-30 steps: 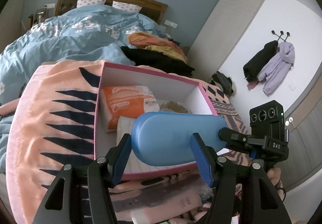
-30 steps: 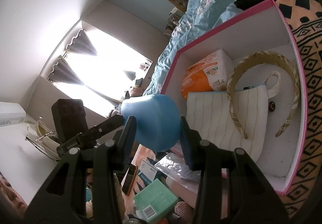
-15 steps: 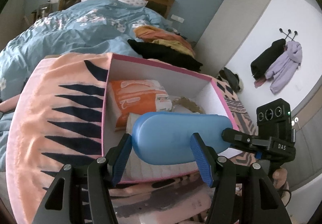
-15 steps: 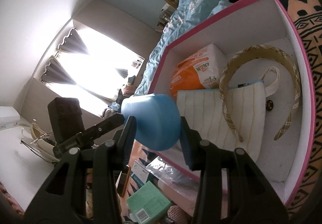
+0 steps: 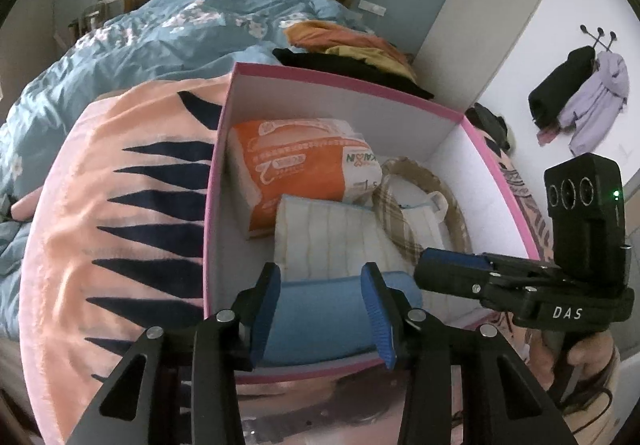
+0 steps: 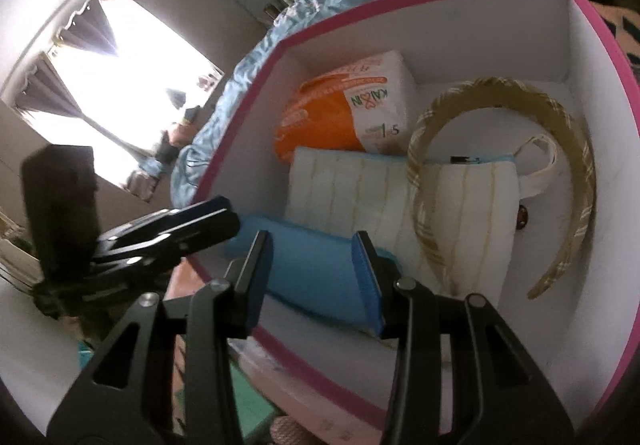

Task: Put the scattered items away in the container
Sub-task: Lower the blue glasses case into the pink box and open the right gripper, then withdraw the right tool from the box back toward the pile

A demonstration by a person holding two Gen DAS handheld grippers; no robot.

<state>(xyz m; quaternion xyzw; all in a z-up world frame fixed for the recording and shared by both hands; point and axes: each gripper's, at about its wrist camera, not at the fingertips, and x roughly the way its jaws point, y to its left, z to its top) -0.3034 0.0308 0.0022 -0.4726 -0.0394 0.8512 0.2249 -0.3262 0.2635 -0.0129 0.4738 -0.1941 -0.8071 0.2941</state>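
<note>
Your left gripper (image 5: 322, 315) has just been closing, squeezing the blue pouch (image 5: 320, 321) flatter; your right gripper (image 6: 312, 279) apparently clamps its other end. It has dropped inside the pink box (image 5: 344, 79), near wall, likely ready for release.

I see a plain blue pouch (image 5: 320, 321) in a pink-rimmed, white-walled box (image 5: 344, 79), near an orange-and-white pack (image 5: 296, 173), a cream striped bag (image 6: 360, 197) and a beige plaid headband (image 6: 568, 149). Left: a peach blanket (image 5: 120, 205) with navy spikes.
</note>
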